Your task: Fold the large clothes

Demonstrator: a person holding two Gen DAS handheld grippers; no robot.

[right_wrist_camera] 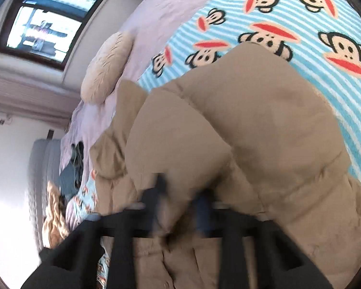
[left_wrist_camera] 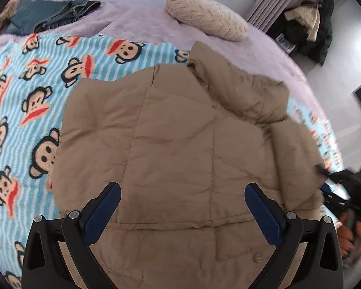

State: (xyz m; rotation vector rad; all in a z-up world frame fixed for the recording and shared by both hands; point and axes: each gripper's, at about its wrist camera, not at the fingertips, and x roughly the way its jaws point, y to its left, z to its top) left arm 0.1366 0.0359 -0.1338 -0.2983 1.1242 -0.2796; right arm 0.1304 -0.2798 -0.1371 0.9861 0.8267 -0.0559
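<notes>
A tan quilted puffer jacket lies spread on a blue striped monkey-print blanket on the bed. My left gripper hovers open over the jacket's lower part, its blue pads wide apart with nothing between them. In the right wrist view, which is blurred by motion and strongly rolled, the jacket bulges up in puffy folds, and my right gripper has its fingers close together with a fold of jacket fabric bunched between them. The right gripper also shows blurred at the jacket's right edge in the left wrist view.
A cream round pillow and folded jeans lie on the lilac bedcover beyond the blanket. Dark clothes are piled by the curtain at the far right. A person's hand holds the right gripper. A window is behind the bed.
</notes>
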